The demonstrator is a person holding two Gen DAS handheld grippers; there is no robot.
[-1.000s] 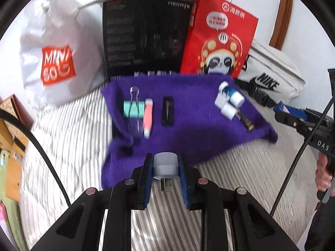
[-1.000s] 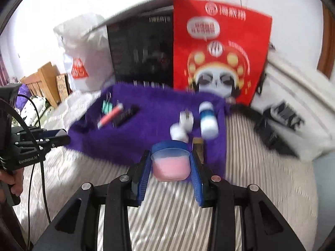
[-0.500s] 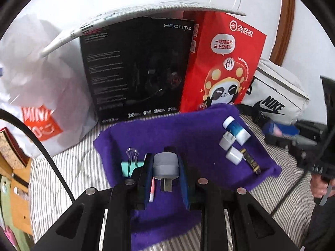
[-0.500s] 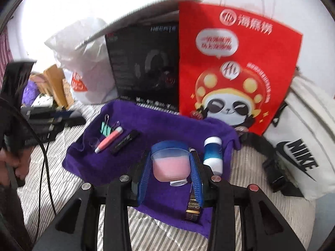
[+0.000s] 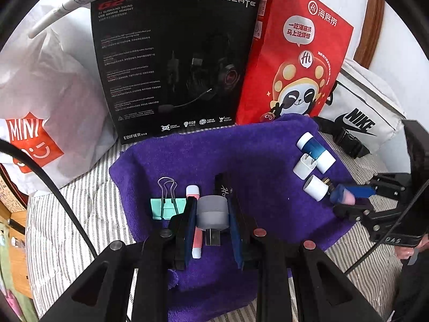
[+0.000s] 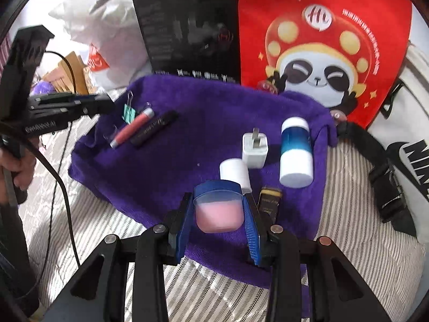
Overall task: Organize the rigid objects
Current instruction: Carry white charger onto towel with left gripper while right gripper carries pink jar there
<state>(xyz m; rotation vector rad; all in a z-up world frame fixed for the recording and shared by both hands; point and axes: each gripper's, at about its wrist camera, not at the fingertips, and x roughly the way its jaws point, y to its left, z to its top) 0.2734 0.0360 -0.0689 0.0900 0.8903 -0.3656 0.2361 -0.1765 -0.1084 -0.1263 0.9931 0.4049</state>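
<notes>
A purple towel point(image 5: 241, 155) point(image 6: 187, 139) lies on the striped bed. My left gripper point(image 5: 213, 214) is shut on a grey plug adapter point(image 5: 213, 212), held above the towel's left side, over a pink tube point(image 5: 195, 244) and a black stick point(image 5: 224, 185), beside a green binder clip point(image 5: 167, 208). My right gripper point(image 6: 218, 212) is shut on a small pink jar with a blue lid point(image 6: 218, 209), low over the towel's near right part. Just beyond it lie a white cylinder point(image 6: 234, 171), a white charger point(image 6: 254, 149), a blue-and-white bottle point(image 6: 296, 153) and a black-and-gold tube point(image 6: 269, 202).
A black headset box point(image 5: 174, 64), a red panda bag point(image 5: 297, 61), a white plastic bag point(image 5: 43, 102) and a white Nike bag point(image 5: 362, 115) with a black strap point(image 6: 375, 171) ring the towel's far side. A cable point(image 6: 57, 177) hangs at the left. Wooden items sit off the bed's left edge.
Both grippers have come forward over the towel, each keeping its object. The right one has also sunk closer to the white cylinder and the black-and-gold tube.
</notes>
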